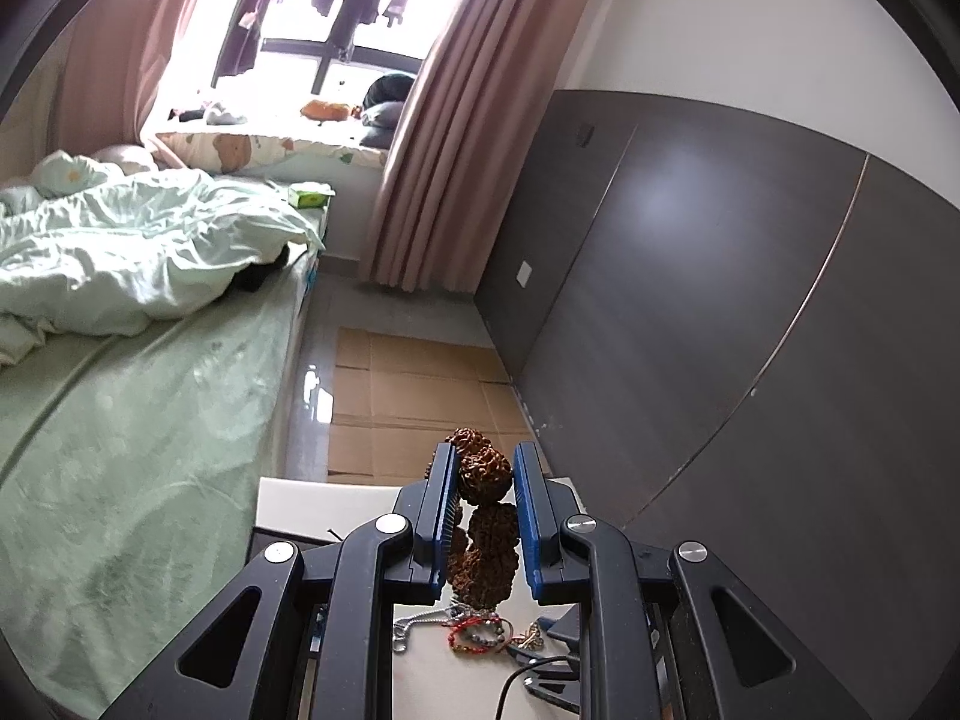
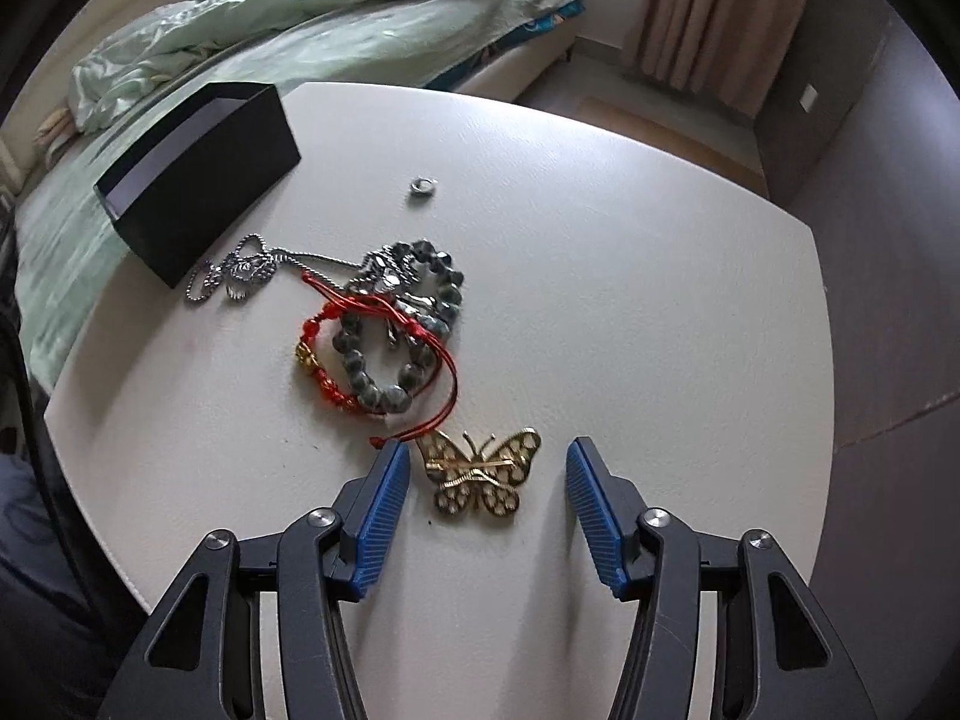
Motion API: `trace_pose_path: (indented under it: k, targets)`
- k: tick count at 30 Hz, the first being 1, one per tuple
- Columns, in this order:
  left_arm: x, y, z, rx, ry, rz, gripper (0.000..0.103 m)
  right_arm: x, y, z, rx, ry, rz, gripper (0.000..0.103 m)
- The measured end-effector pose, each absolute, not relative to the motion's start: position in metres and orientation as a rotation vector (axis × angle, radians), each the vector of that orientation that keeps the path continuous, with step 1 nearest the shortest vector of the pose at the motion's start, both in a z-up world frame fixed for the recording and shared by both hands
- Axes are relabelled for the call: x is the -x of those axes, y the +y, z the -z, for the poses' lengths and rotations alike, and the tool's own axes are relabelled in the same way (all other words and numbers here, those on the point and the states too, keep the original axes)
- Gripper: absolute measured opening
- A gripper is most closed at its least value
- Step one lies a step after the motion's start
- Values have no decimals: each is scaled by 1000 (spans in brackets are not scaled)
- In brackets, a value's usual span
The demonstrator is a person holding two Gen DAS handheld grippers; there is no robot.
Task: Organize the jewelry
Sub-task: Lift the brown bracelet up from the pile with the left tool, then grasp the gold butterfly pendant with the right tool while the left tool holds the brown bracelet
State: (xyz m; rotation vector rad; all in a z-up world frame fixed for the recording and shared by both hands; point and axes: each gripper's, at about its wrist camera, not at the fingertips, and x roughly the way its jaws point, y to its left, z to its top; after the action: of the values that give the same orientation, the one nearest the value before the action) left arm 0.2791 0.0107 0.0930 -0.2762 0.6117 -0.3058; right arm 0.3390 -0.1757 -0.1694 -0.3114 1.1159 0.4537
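My left gripper (image 1: pixel 483 468) is shut on a bracelet of large rough brown beads (image 1: pixel 485 531) and holds it high above the white table (image 1: pixel 312 504); the beads hang down between the fingers. My right gripper (image 2: pixel 486 468) is open, low over the table (image 2: pixel 630 300), with a gold butterfly brooch (image 2: pixel 480 474) between its fingers. Beyond it lie a grey bead bracelet (image 2: pixel 384 372), a red cord bracelet (image 2: pixel 327 372), a silver chain necklace (image 2: pixel 240 273), a dark faceted bead bracelet (image 2: pixel 432 282) and a small ring (image 2: pixel 422 185). A black open box (image 2: pixel 198 162) stands at the far left.
A bed (image 1: pixel 150 372) with a pale green cover stands beside the table. A dark panelled wall (image 1: pixel 720 330) is on the right. Flattened cardboard (image 1: pixel 414 396) lies on the floor by pink curtains (image 1: pixel 438 150). A black cable (image 1: pixel 528 675) lies near the jewelry in the left wrist view.
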Motion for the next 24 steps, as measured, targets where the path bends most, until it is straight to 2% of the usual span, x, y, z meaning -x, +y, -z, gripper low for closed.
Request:
trace_pose_path:
  k: [1, 2, 7, 14, 24]
  targets:
    - [-278, 11, -94, 272, 609, 305, 20, -340, -176, 168, 314, 1112, -465, 42]
    - [-278, 11, -95, 268, 607, 304, 20, -341, -176, 169, 307, 1116, -470, 41]
    - [-274, 16, -94, 260, 611, 292, 20, -341, -183, 164, 230, 1132, -483, 40]
    - [-276, 33, -81, 261, 646, 258, 20, -346, -195, 132, 18, 1037, -510, 40]
    - [-292, 60, -40, 292, 727, 220, 20, -360, -162, 106, -170, 946, -589, 40]
